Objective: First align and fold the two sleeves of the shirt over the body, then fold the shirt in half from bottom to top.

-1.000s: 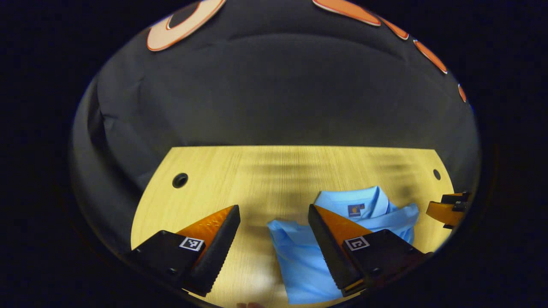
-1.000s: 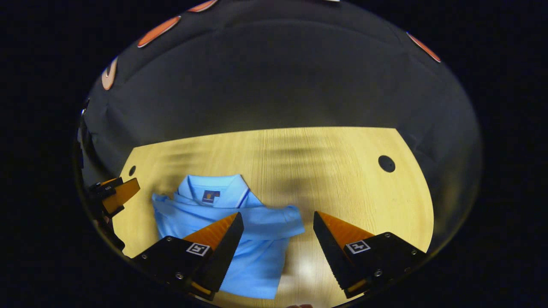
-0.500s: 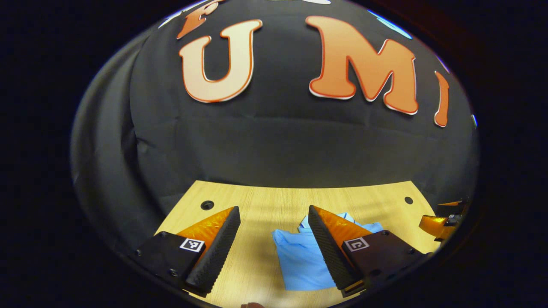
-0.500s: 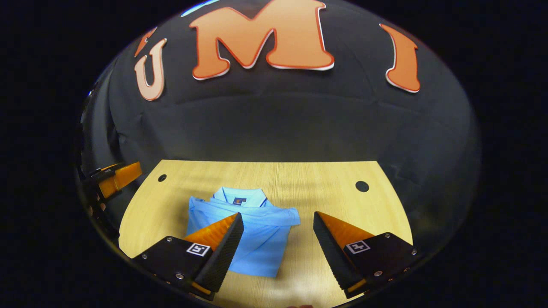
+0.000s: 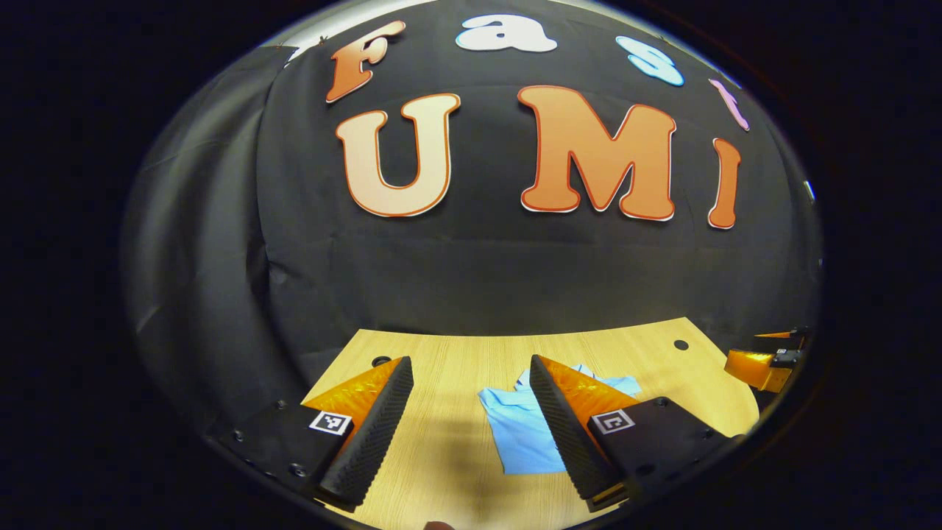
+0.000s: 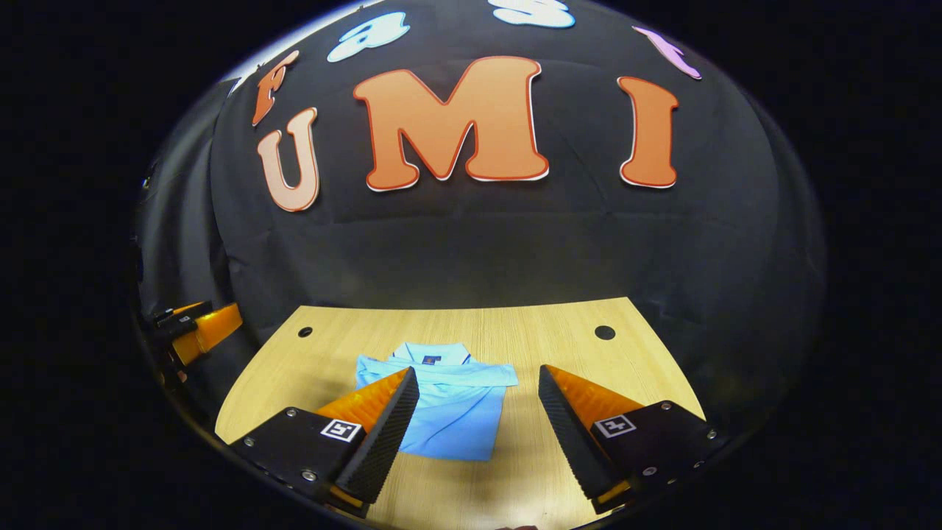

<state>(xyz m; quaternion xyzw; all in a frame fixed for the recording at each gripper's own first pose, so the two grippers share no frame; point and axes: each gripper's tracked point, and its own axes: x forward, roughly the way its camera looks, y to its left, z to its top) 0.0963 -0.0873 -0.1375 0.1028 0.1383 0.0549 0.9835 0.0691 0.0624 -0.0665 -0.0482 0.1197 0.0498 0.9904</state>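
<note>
A light blue polo shirt lies folded into a compact rectangle on the wooden table, collar toward the back wall. In the left gripper view the shirt sits partly behind the right finger. My left gripper is open, held above and in front of the shirt, with nothing between its fingers. My right gripper is also open and empty, hovering back from the shirt's near edge. Each gripper appears at the edge of the other's view: the right gripper and the left gripper.
The table has small round holes near its back corners. Black cloth walls close in behind and at both sides of the table.
Both grippers have pulled back and tilted upward from the shirt, so it looks smaller and farther away. The shirt has stayed folded in place. Both grippers remain open.
</note>
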